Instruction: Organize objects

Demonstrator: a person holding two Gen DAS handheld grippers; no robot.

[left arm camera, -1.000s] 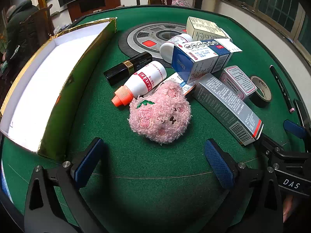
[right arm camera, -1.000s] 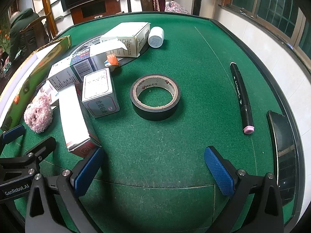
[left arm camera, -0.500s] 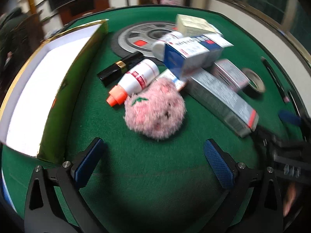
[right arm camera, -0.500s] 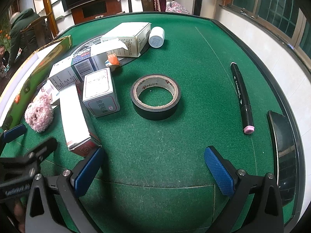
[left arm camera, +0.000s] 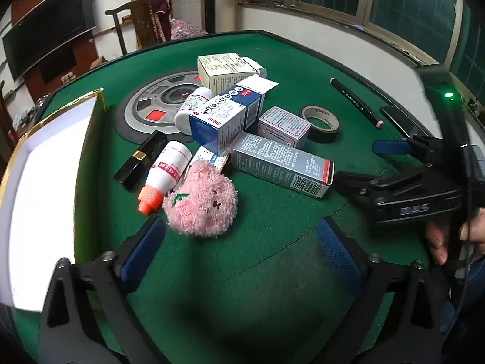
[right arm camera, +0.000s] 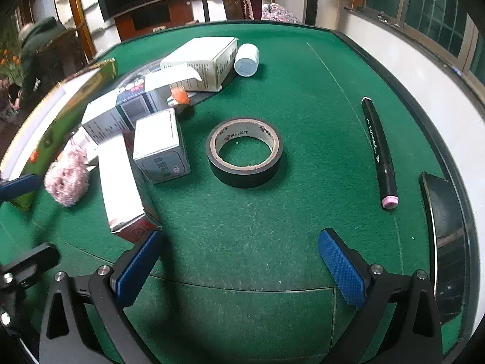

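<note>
The left tongs point(left arm camera: 239, 242) are held wide, though their jaws have just been closing a little; nothing is pressed between them, and the pink plush toy point(left arm camera: 201, 201) is seen lying just ahead of the left pad. The toy is set on the green surface point(left arm camera: 272, 273) beside a white bottle with an orange cap point(left arm camera: 165, 176) and close to the long grey carton point(left arm camera: 282, 163). A gold-edged open box point(left arm camera: 45, 182) is found along the left edge, near the toy. The right tongs point(right arm camera: 236, 264) are also spread wide and empty, with bare felt before them. A roll of black tape point(right arm camera: 244, 151) is placed ahead in open room, and a black marker point(right arm camera: 379, 151) is laid near the right rim.
</note>
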